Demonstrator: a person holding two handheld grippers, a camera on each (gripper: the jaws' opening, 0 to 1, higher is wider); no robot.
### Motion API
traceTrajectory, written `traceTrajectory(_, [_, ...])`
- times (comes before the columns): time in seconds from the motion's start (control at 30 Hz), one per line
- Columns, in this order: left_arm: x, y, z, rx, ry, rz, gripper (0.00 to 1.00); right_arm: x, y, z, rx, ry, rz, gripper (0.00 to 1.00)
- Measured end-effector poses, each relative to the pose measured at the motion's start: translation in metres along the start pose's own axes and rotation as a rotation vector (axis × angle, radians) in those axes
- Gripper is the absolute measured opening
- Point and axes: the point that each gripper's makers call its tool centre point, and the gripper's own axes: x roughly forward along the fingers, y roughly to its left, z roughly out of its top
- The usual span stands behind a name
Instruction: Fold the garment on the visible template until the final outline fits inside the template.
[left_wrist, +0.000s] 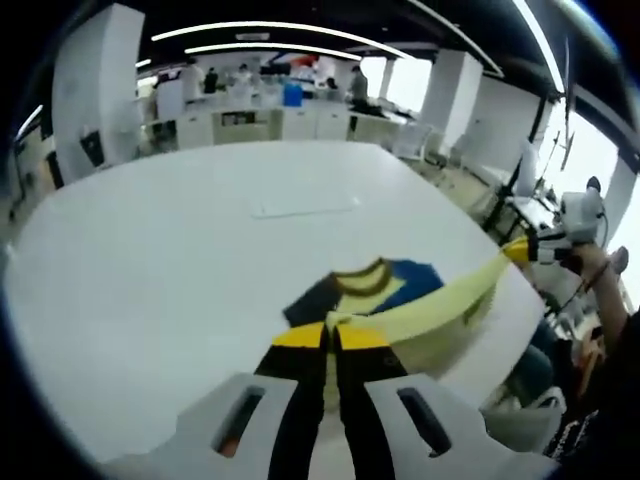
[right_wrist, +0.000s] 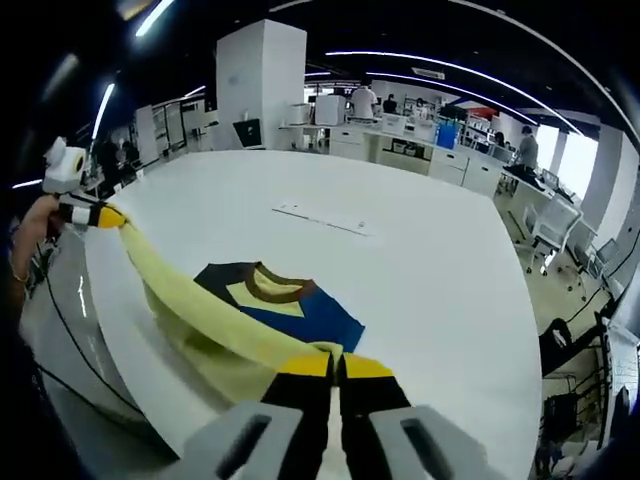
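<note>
Garment: a yellow-and-navy T-shirt (right_wrist: 270, 300) with a brown collar, its collar end lying flat on the white table (right_wrist: 430, 260) and its yellow hem end lifted off the surface.
Left tool (left_wrist: 328, 340): clenched on one corner of the yellow hem, the cloth pinched between its yellow-tipped jaws. It also shows at the left edge of the right gripper view (right_wrist: 95, 213), held out past the table edge by a hand.
Right tool (right_wrist: 335, 365): clenched on the other hem corner, low over the near part of the table. It appears at the right of the left gripper view (left_wrist: 525, 250), likewise gripping yellow cloth.
Held edge: the hem is stretched into a taut yellow band (right_wrist: 190, 305) running between the two tools; its long axis lies across the shirt's width.
Direction to the flat part: from that band the collar and navy shoulders (left_wrist: 385, 285) lie ahead of both tools, toward the table's middle.
Template: a faint pale rectangle (right_wrist: 322, 219) is marked on the table beyond the collar, well apart from the shirt; whether this is the template I cannot tell for certain.
Coming move, as a judgement: carry the band forward over the collar end, both tools level so the fold stays square.
</note>
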Motion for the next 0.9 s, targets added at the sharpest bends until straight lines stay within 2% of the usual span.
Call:
traceTrajectory(0.07, [0.01,0.007,0.006,-0.002,-0.011,0.016,0.0,0.005,-0.001,0.006,0.006,-0.009,-0.004,0.0])
traceTrajectory(0.33, [0.041,0.022,0.012,-0.02,0.0,0.043,0.0,0.034,-0.014,0.021,0.01,-0.014,-0.016,0.0])
traceTrajectory(0.47, [0.057,0.03,0.017,-0.027,-0.015,0.07,0.0,0.046,-0.021,0.025,0.007,-0.015,-0.025,0.0])
traceTrajectory(0.53, [0.065,0.034,0.021,-0.041,-0.04,0.09,0.0,0.055,-0.026,0.027,0.013,-0.016,-0.03,0.0])
traceTrajectory(0.67, [0.08,0.038,0.021,-0.049,-0.045,0.101,0.0,0.069,-0.032,0.025,0.019,-0.009,-0.053,0.0])
traceTrajectory(0.73, [0.093,0.043,0.022,-0.026,-0.077,0.119,0.0,0.082,-0.036,0.024,0.043,-0.011,-0.053,0.0])
traceTrajectory(0.77, [0.096,0.042,0.02,-0.027,-0.071,0.12,0.0,0.086,-0.037,0.022,0.076,-0.009,-0.052,0.0])
traceTrajectory(0.9, [0.113,0.053,0.009,-0.016,-0.053,0.157,0.0,0.106,-0.043,0.018,0.098,-0.003,-0.046,0.0])
